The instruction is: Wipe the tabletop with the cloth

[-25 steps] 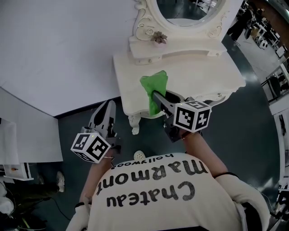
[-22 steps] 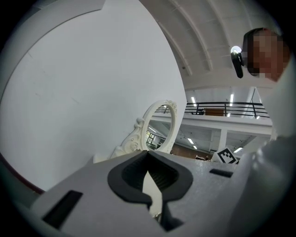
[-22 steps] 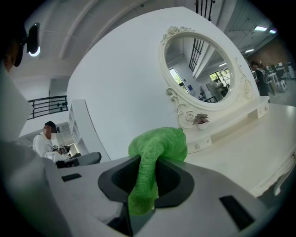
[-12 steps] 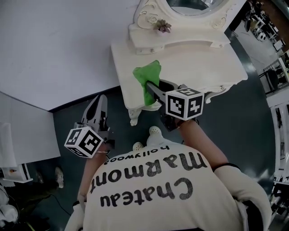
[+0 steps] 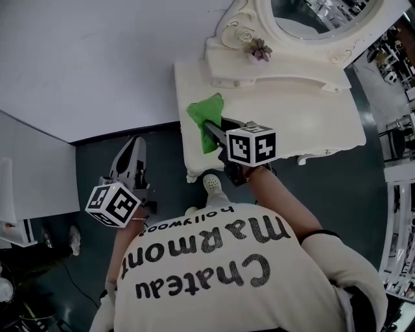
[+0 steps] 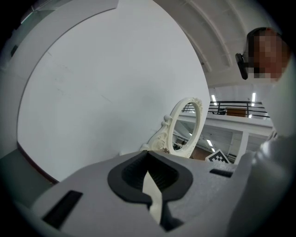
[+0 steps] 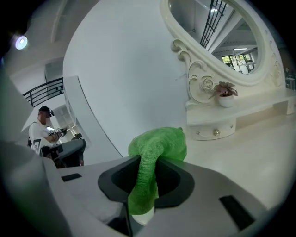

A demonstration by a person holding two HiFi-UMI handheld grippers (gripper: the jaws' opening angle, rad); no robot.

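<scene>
A green cloth (image 5: 204,117) lies bunched on the left part of the cream dressing-table top (image 5: 292,110), and my right gripper (image 5: 212,128) is shut on it. In the right gripper view the green cloth (image 7: 155,155) runs between the dark jaws and spills forward onto the tabletop (image 7: 249,143). My left gripper (image 5: 130,155) hangs beside the table over the dark floor, to the left of the person's body, holding nothing. Its jaws in the left gripper view (image 6: 150,185) are closed together, pointing up at the white wall.
An oval mirror (image 5: 318,19) in an ornate cream frame stands at the table's back, with a small potted plant (image 5: 261,48) on its shelf. A white wall (image 5: 97,58) runs left of the table. White furniture (image 5: 26,188) stands on the dark floor at the left.
The right gripper has dragged the green cloth toward the table's left front corner. The head view has shifted, so the table sits more to the right. The left gripper stays low.
</scene>
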